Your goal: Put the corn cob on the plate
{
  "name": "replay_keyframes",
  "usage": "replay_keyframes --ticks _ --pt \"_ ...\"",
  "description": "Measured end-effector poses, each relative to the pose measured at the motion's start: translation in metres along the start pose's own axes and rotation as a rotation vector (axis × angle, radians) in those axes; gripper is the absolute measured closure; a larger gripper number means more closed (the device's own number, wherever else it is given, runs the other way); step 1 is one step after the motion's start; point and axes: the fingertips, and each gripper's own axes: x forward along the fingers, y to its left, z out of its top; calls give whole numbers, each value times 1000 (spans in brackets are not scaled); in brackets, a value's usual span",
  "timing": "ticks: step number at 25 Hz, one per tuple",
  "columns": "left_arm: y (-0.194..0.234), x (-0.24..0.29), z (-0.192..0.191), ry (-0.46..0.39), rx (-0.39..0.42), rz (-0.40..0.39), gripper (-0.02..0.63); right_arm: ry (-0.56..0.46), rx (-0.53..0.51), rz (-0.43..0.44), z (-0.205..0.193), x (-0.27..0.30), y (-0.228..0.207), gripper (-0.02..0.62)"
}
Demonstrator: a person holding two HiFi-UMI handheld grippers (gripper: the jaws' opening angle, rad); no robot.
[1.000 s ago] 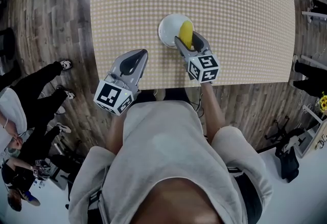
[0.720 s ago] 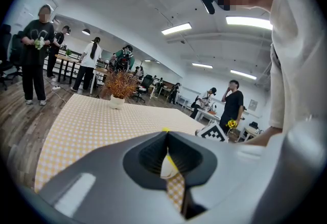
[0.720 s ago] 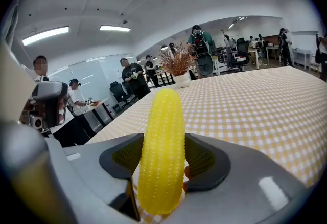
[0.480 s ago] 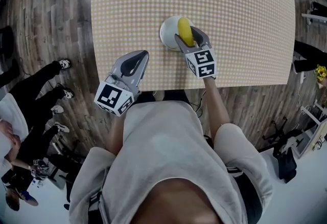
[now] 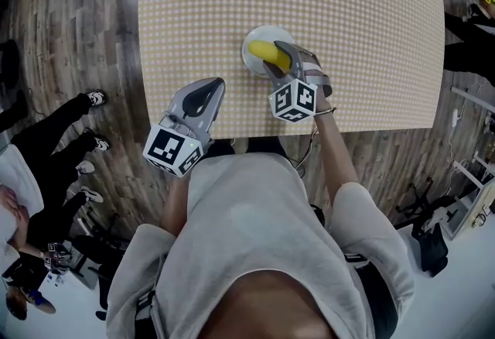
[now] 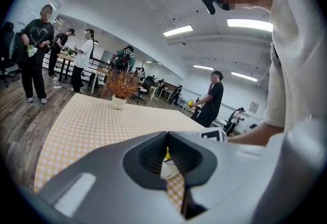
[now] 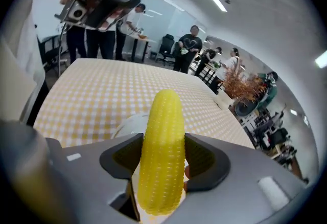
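Corn cob (image 5: 267,55): gripped in right tongs (image 5: 275,57), held over the white plate (image 5: 263,33). Head view: cob tip points to about 10 o'clock, butt end runs back into the tongs at 4 o'clock. Whether the cob touches the plate cannot be told.

Right gripper view: both jaws of right tongs (image 7: 163,159) press the cob (image 7: 162,141) on its lower half; upper half sticks out past the jaws toward 12 o'clock. Plate rim (image 7: 127,125) shows just behind the cob, at its 10 o'clock.

Plate sits on the checked table (image 5: 356,12), close to the table's 6 o'clock edge, near the middle of that edge.

Left tongs (image 5: 210,83): over the same table edge, at about 8 o'clock of the plate, clear of it. Left gripper view: left tongs (image 6: 167,135) closed tip to tip, nothing between them.

Background, left gripper view: pot plant (image 6: 121,89) at the far end of the table (image 6: 87,120); several people standing beyond it.
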Motion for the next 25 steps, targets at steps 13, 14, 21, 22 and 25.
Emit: replay_keyframes --ticks 13,14,21,22,25 --pt "1 -6 5 -18 -3 9 598 49 -169 107 -6 7 18 347" --pt "2 -6 4 -17 -4 10 598 45 -158 115 -5 9 18 347" --pt "6 -2 4 -18 -12 18 598 42 -117 155 -14 21 15 347" --pt "6 -2 4 -17 -12 19 598 41 -113 158 -14 22 14 347" --pt "7 -4 3 -15 -8 20 598 39 -107 161 -13 24 13 347"
